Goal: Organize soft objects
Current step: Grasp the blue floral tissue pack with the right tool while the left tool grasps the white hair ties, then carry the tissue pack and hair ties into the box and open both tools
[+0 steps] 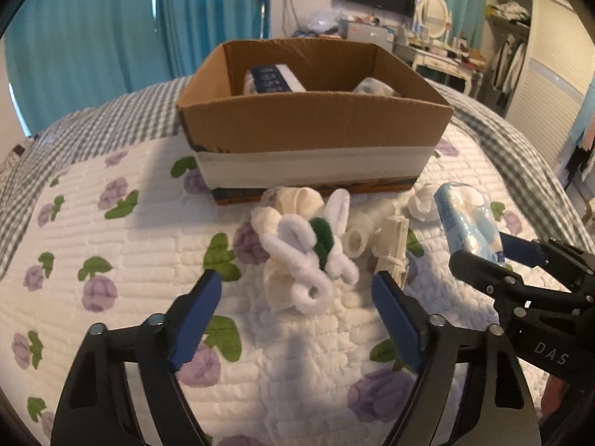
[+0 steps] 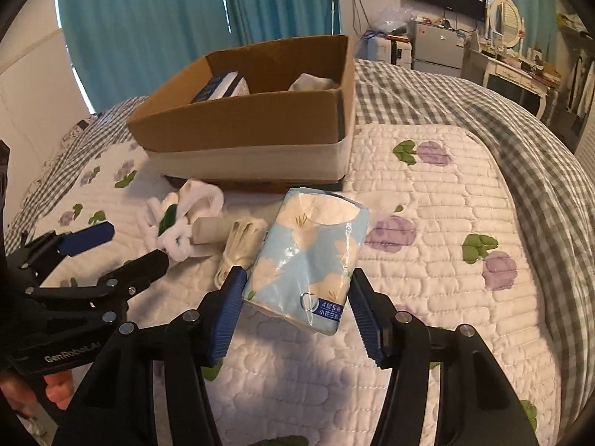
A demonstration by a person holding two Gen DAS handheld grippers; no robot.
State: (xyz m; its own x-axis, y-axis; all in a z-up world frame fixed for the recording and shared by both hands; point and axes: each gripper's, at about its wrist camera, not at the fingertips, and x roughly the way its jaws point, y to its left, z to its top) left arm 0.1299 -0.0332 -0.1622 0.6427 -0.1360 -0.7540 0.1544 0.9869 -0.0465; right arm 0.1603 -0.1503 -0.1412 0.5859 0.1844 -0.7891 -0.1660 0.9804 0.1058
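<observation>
A light blue tissue pack (image 2: 316, 249) with white flowers sits between the blue pads of my right gripper (image 2: 295, 290), which is shut on its near end. The left wrist view shows the same pack (image 1: 468, 223) tilted up at the right. My left gripper (image 1: 297, 286) stands open over a tangle of white and green fuzzy stems (image 1: 308, 256) on a cream cloth, its pads clear of them. Beside the tangle lie a white roll (image 1: 357, 238) and a cream cord bundle (image 1: 390, 245). Behind them stands the open cardboard box (image 1: 312, 126), holding a blue-and-white packet (image 1: 273, 80) and a white soft item (image 1: 373, 87).
Everything rests on a white quilt (image 2: 427, 193) printed with purple flowers, laid over a grey checked bedspread (image 2: 502, 111). A small white object (image 1: 422, 204) lies by the box's right corner. Teal curtains hang behind; a dressing table (image 2: 520, 67) stands far right.
</observation>
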